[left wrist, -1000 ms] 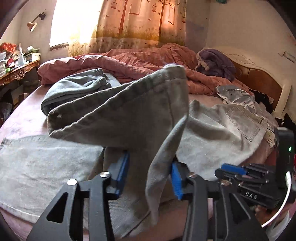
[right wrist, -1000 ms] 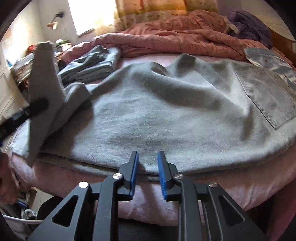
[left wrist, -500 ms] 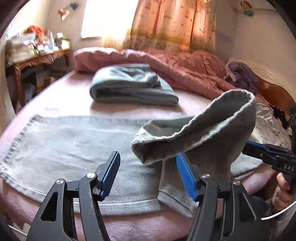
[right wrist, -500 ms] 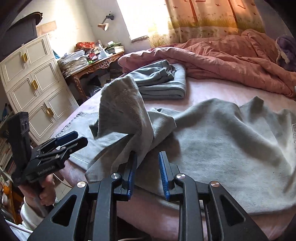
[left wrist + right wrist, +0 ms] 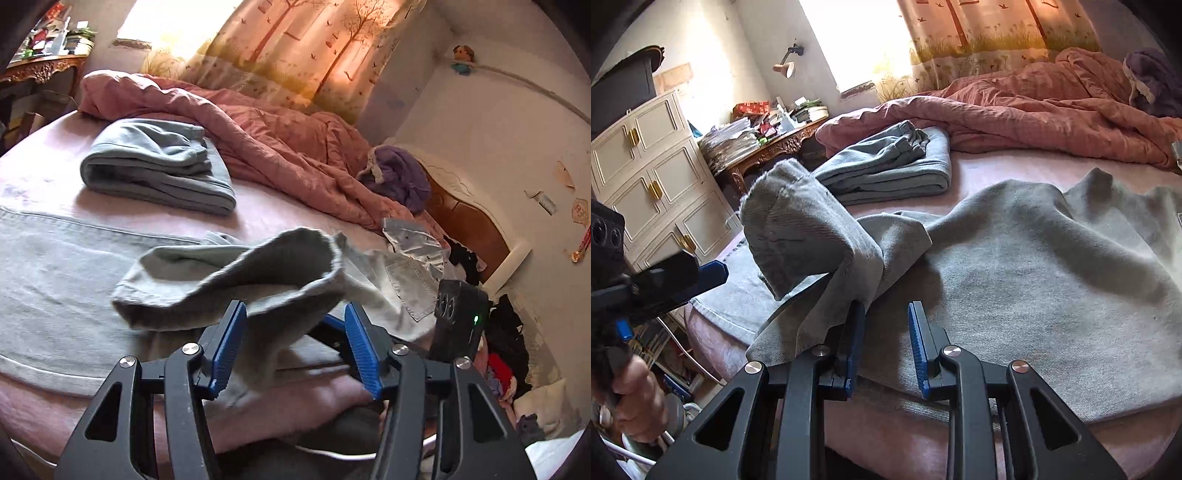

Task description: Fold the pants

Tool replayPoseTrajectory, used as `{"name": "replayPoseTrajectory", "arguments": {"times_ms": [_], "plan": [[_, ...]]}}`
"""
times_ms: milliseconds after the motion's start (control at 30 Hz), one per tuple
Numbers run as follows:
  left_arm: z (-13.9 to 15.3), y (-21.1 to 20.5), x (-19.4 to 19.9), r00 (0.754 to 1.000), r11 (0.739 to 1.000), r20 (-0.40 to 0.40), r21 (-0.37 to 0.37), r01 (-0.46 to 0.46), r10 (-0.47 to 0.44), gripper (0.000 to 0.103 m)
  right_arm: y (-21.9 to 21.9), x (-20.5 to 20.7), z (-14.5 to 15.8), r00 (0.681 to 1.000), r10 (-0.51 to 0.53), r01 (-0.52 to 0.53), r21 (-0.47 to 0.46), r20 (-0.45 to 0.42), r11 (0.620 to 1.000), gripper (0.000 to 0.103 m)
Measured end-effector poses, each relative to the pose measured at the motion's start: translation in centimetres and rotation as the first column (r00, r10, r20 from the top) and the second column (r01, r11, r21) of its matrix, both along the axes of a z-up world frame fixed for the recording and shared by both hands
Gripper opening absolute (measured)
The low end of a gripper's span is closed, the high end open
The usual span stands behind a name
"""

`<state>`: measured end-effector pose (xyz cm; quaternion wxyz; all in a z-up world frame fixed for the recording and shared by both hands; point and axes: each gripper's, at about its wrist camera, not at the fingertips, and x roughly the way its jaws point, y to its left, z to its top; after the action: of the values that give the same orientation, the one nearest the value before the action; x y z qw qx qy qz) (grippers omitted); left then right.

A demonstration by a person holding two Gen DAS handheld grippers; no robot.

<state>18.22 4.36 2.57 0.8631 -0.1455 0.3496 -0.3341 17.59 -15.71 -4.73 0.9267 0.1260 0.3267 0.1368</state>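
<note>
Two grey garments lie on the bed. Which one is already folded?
The blue-grey pants near the pink quilt are a neat folded stack. The grey jeans in front lie spread, one leg lifted.

Pants (image 5: 66, 280): left end cut off by the left-wrist picture's edge; waist partly behind the raised leg fold (image 5: 236, 280)
Right gripper (image 5: 334, 323): only a blue tip and its camera block show past the fold, jaws hidden
Left gripper (image 5: 714, 271): one finger visible, the rest cut off at the frame edge
Items on the counter (image 5: 764, 144): too small to identify
</note>
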Motion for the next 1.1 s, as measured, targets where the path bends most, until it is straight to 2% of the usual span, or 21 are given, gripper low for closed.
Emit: {"name": "replayPoseTrajectory", "arguments": {"times_ms": [100,200,267,300,333,367,400,467,533,600,667,800,867,967,1000,1100], "plan": [[1.3,-1.7,0.3,1.0,1.0,0.008,-0.016,-0.011,0.011,0.053,0.0,-0.3,0.0,1.0,0.011,-0.011,0.004,0.008,1.0,0.025],[2.3,-3.6,0.7,1.0,1.0,0.025,0.014,-0.014,0.014,0.054,0.1,-0.4,-0.1,1.0,0.025,-0.025,0.005,0.007,1.0,0.025],[2.7,-5.0,1.2,0.999,0.997,0.034,0.07,-0.021,0.018,0.053,0.0,-0.5,-0.1,1.0,0.029,-0.029,0.012,0.012,1.0,0.025],[2.6,-5.5,1.4,0.999,0.995,0.034,0.096,-0.04,0.037,0.045,-0.2,-0.5,-0.1,0.999,0.029,-0.029,0.019,0.014,0.999,0.025],[2.5,-5.8,1.5,0.998,0.993,0.034,0.109,-0.048,0.045,0.022,-0.3,-0.5,-0.1,0.999,0.03,-0.03,0.028,0.015,0.999,0.025],[2.3,-6.1,1.7,0.998,0.991,0.034,0.126,-0.052,0.048,0.009,-0.5,-0.5,-0.1,0.999,0.03,-0.03,0.038,0.015,0.999,0.025],[2.2,-6.1,1.7,0.998,0.989,0.035,0.137,-0.059,0.055,0.002,-0.7,-0.5,-0.2,1.0,0.028,-0.029,0.046,0.014,0.999,0.025],[2.0,-5.3,1.5,0.996,0.988,0.059,0.135,-0.071,0.064,0.002,-0.9,-0.4,-0.3,1.0,0.023,-0.023,0.059,0.006,0.998,0.025],[2.6,-4.2,0.9,0.99,0.975,0.116,0.195,-0.103,0.081,0.002,-1.3,-0.2,-0.6,1.0,0.015,-0.014,0.066,-0.008,0.998,0.025],[3.7,-2.3,0.6,0.967,0.932,0.216,0.307,-0.196,0.132,0.002,-1.4,0.0,-0.8,1.0,-0.004,0.006,0.056,-0.03,0.998,0.025],[4.7,0.4,1.0,0.94,0.866,0.273,0.396,-0.306,0.207,0.002,-1.4,0.6,-1.4,0.996,-0.045,0.046,0.015,-0.081,0.999,0.025],[5.3,6.8,2.1,0.902,0.781,0.253,0.452,-0.431,0.351,0.002,-1.5,2.2,-2.9,0.973,-0.103,0.099,-0.032,-0.204,0.995,0.025],[5.1,9.6,2.2,0.849,0.7,0.307,0.481,-0.528,0.429,0.002,-1.3,2.3,-2.9,0.972,-0.106,0.099,-0.047,-0.211,0.994,0.025],[4.9,13.4,3.0,0.757,0.582,0.382,0.486,-0.652,0.53,0.002,-0.5,2.3,-3.0,0.969,-0.121,0.099,-0.109,-0.214,0.989,0.025],[5.0,14.9,3.5,0.737,0.567,0.375,0.474,-0.673,0.562,0.002,-0.2,2.4,-3.1,0.968,-0.123,0.097,-0.127,-0.217,0.987,0.025],[5.6,18.9,6.1,0.728,0.598,0.289,0.425,-0.68,0.622,0.002,0.2,2.5,-3.1,0.967,-0.13,0.096,-0.16,-0.22,0.982,0.025]]}}
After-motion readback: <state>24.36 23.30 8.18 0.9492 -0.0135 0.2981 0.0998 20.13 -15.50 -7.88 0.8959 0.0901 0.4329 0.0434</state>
